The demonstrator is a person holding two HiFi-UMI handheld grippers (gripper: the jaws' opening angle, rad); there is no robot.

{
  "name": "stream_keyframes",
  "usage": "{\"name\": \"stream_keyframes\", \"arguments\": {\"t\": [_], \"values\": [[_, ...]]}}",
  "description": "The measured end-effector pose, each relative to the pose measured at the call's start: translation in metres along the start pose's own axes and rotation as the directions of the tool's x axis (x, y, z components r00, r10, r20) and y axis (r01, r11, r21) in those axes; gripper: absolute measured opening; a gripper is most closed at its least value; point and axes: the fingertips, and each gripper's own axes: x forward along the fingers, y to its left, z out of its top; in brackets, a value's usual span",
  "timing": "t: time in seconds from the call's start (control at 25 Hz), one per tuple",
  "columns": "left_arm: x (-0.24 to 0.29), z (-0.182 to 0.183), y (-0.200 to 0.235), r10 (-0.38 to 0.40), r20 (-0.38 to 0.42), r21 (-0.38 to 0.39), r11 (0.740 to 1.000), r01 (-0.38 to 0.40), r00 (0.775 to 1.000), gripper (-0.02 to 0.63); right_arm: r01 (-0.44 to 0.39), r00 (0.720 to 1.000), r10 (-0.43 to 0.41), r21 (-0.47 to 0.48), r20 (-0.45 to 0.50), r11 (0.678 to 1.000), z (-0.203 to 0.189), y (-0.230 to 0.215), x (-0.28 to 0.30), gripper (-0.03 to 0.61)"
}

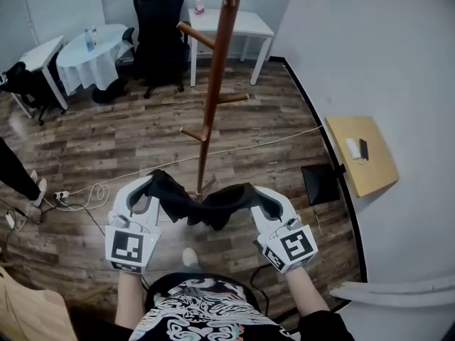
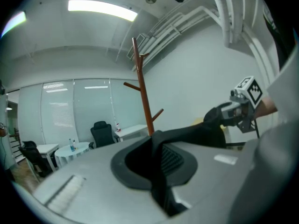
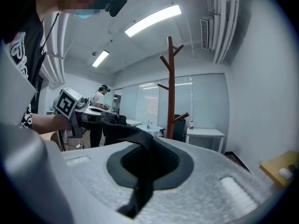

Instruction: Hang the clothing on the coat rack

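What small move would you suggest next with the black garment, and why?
Probably carry the black garment forward and up toward the coat rack: the left hand-held gripper and the right hand-held gripper are both shut on it, and it is not hung yet.

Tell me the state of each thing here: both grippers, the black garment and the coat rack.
left gripper: shut on the black garment.
right gripper: shut on the black garment's other end.
black garment: held up between both grippers, sagging in the middle, not on the rack.
coat rack: upright, pegs bare.
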Motion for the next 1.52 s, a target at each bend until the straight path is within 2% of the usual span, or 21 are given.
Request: {"name": "stream_keyframes", "arguments": {"t": [0.2,0.4,0.8,0.92,1.2,1.32,1.44,1.52], "values": [[0.022,-0.005,0.018,-0.028,0.006,-0.018,0.999,0.028,1.0,0.0,0.036,0.999,-0.036,0.005,-0.012,0.999,-0.008,-0.007,0.023,0.006],[0.042,0.0,0.029,-0.057,0.034,0.026,0.998,0.056,0.998,0.0,0.051,0.999,-0.051,0.013,-0.018,0.999,-0.008,-0.014,0.037,0.006],[0.064,-0.009,0.04,-0.065,0.026,0.012,0.998,0.065,0.998,0.0,0.053,0.998,-0.053,0.01,-0.04,0.999,-0.017,-0.026,0.053,0.006],[0.068,-0.011,0.04,-0.056,0.026,-0.015,0.998,0.057,0.998,0.0,0.053,0.998,-0.053,0.006,-0.028,0.999,-0.019,-0.03,0.056,0.006],[0.086,-0.016,0.048,-0.082,0.021,0.025,0.996,0.082,0.996,0.0,0.031,0.998,-0.031,0.012,-0.056,0.999,-0.032,-0.037,0.073,0.006],[0.094,-0.012,0.055,-0.072,0.024,0.002,0.997,0.072,0.997,0.0,0.04,0.998,-0.039,0.01,-0.045,0.999,-0.027,-0.046,0.081,0.006],[0.104,-0.013,0.059,-0.079,0.027,0.025,0.997,0.079,0.996,0.0,0.037,0.998,-0.037,0.01,-0.051,0.999,-0.028,-0.052,0.09,0.006],[0.112,-0.013,0.063,-0.078,0.018,0.004,0.997,0.078,0.997,0.0,0.034,0.998,-0.033,0.01,-0.059,0.999,-0.029,-0.057,0.097,0.006]]}}
